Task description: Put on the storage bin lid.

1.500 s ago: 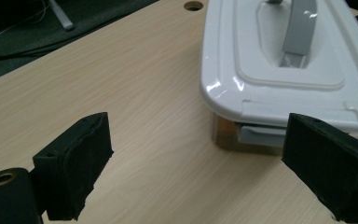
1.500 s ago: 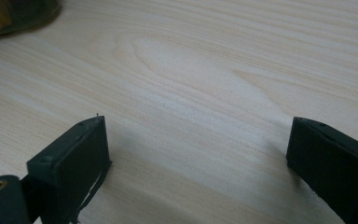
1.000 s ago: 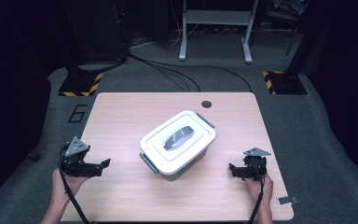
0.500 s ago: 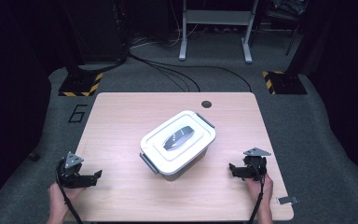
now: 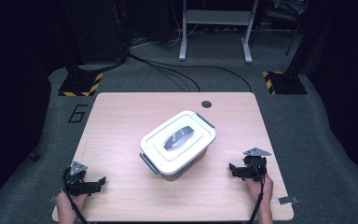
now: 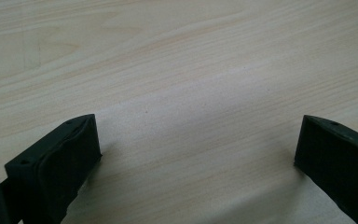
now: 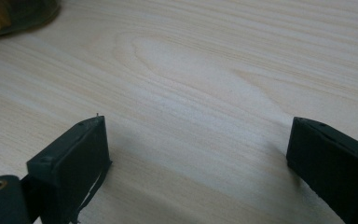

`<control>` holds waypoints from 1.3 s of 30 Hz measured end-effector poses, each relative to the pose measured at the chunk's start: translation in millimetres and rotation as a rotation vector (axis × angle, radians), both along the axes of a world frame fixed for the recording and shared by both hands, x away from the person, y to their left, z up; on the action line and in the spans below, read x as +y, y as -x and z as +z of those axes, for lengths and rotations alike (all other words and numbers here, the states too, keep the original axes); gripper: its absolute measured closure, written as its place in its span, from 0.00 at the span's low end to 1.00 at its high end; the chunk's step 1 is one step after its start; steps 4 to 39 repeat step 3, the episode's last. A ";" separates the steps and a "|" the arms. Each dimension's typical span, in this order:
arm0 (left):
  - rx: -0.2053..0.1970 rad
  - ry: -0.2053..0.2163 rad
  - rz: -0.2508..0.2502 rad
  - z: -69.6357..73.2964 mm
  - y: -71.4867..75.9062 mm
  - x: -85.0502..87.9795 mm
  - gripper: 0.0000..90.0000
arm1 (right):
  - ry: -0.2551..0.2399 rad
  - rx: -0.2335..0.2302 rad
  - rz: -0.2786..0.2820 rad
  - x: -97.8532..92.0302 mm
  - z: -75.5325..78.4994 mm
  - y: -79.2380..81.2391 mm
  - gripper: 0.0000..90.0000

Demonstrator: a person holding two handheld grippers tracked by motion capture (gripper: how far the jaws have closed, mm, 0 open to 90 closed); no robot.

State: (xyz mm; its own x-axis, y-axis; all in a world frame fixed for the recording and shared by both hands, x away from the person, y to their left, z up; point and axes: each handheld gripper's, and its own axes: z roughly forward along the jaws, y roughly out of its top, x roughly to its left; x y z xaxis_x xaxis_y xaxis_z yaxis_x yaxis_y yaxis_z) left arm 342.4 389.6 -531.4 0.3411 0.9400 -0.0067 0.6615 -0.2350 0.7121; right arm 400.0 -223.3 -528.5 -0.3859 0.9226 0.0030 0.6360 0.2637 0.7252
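White lidded box (image 5: 178,142) at centre of wooden table (image 5: 121,121), set askew; left gripper (image 5: 93,185) and right gripper (image 5: 237,170) low at near corners, jaws spread, nothing between them.

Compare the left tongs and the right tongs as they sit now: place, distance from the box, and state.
The left tongs sit near the table's near left corner; the right tongs sit near its right edge, farther up the high view. The left tongs lie farther from the white lidded box; the right tongs lie closer to it. The left jaws have just been opening, with nothing between them. Both are open, empty, low over bare wood and pointing inward toward the box.
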 end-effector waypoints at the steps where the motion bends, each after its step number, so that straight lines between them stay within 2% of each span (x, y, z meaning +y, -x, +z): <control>1: -0.011 0.001 0.007 -0.9 -1.1 -0.4 0.00 | 0.000 0.000 0.000 0.0 0.0 0.0 0.05; 3: -0.002 -0.002 0.002 -0.1 -1.5 0.2 0.00 | 0.000 0.000 0.000 0.0 0.0 0.0 0.05; 39: -0.002 -0.002 0.002 -0.1 -1.5 0.2 0.00 | 0.000 0.000 0.000 0.0 0.0 0.0 0.05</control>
